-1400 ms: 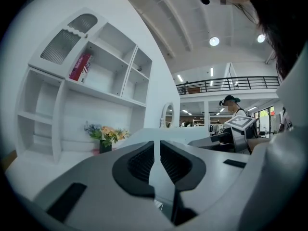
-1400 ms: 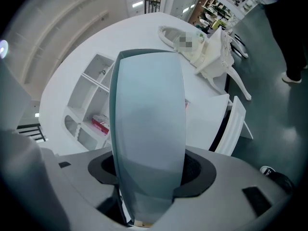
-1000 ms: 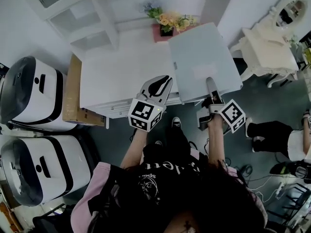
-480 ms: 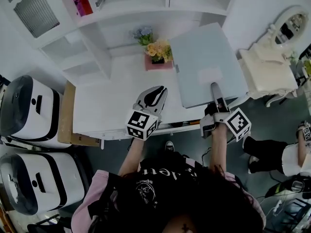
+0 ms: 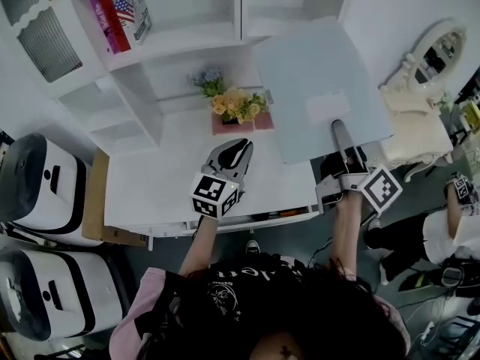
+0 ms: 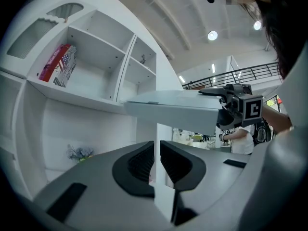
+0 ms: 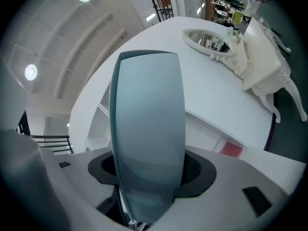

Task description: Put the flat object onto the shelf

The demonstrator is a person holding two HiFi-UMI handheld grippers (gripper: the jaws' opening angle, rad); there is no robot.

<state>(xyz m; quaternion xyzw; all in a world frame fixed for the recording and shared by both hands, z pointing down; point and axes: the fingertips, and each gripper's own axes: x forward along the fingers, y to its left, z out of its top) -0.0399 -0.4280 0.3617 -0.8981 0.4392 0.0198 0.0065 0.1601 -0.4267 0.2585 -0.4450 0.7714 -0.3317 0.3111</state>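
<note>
The flat object [image 5: 322, 96] is a pale grey-blue slab held level above the right end of the white desk [image 5: 169, 182], its far edge near the white shelf [image 5: 180, 40]. My right gripper [image 5: 339, 130] is shut on its near edge, one jaw lying on top of it. In the right gripper view the flat object [image 7: 149, 129] stands between the pads and fills the middle. My left gripper [image 5: 240, 147] hovers over the desk, shut and empty. Its own view shows the jaws [image 6: 157, 153] together, the flat object [image 6: 178, 109] ahead to the right, and the shelf's compartments [image 6: 91, 81] above left.
Books [image 5: 120, 10] lean in the upper left shelf compartment. A pink pot of flowers [image 5: 236, 109] stands at the back of the desk beside the slab. Two white machines [image 5: 41, 178] sit at the left. A white vanity with a mirror [image 5: 431, 66] and another person [image 5: 450, 227] are at the right.
The right gripper has carried the flat object up and toward the shelf. The head view has tilted so more of the shelf and the books show. The left gripper stays shut over the desk.
</note>
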